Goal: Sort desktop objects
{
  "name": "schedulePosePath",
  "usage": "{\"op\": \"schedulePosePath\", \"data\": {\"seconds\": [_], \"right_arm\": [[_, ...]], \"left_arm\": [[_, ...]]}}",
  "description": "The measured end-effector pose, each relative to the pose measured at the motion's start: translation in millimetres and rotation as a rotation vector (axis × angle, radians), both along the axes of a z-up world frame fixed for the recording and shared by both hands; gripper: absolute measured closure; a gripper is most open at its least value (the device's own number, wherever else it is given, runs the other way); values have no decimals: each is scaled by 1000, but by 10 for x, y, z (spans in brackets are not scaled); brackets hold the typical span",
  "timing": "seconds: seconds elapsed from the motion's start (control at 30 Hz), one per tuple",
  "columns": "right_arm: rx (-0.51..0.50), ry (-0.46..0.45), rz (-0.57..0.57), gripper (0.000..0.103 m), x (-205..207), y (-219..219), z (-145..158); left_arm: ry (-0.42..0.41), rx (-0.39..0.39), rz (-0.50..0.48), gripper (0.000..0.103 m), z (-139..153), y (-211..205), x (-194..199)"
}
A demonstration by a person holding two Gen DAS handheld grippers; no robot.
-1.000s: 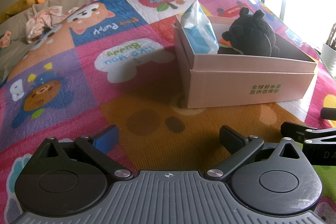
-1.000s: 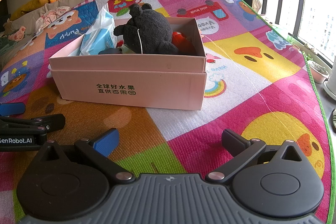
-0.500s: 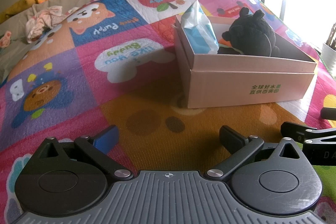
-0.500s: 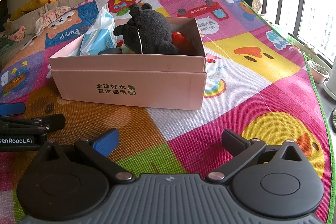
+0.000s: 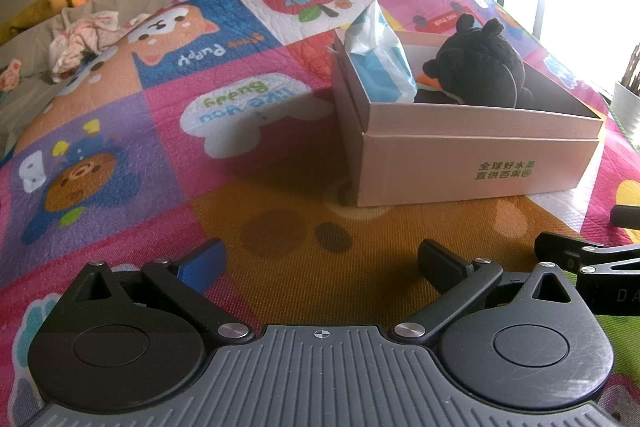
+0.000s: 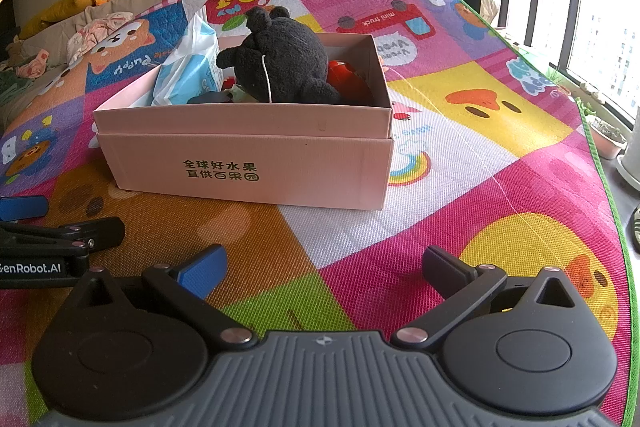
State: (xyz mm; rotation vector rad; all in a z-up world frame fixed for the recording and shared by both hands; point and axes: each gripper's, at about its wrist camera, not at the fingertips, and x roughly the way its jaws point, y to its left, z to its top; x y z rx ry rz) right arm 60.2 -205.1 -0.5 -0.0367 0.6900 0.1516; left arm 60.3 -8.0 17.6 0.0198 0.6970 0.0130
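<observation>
Although a second separates the earlier views from these, nothing has shifted: both grippers hover low over the colourful play mat (image 6: 460,163) exactly where they were, side by side and short of the pink cardboard box (image 6: 248,167). The left gripper (image 5: 320,259) has its jaws spread wide with nothing between them, and the right gripper (image 6: 322,265) is likewise spread and empty. Inside the box sit the black plush toy (image 6: 288,67), a blue-and-white tissue pack (image 6: 188,75) leaning at the left end, and something red-orange (image 6: 344,75) half hidden behind the plush; a dark item beneath them is too obscured to name. No loose object lies on the mat near either gripper. That stillness, with everything gathered in the box, suggests the sorting is finished or pausing, though items outside the cameras' view cannot be ruled out.
</observation>
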Motion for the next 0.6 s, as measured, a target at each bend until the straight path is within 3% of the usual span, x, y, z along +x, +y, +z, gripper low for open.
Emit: {"op": "schedulePosePath", "data": {"seconds": [0.6], "right_arm": [[0, 0, 0, 0, -3, -5, 1]], "left_arm": [[0, 0, 0, 0, 0, -5, 4]]}}
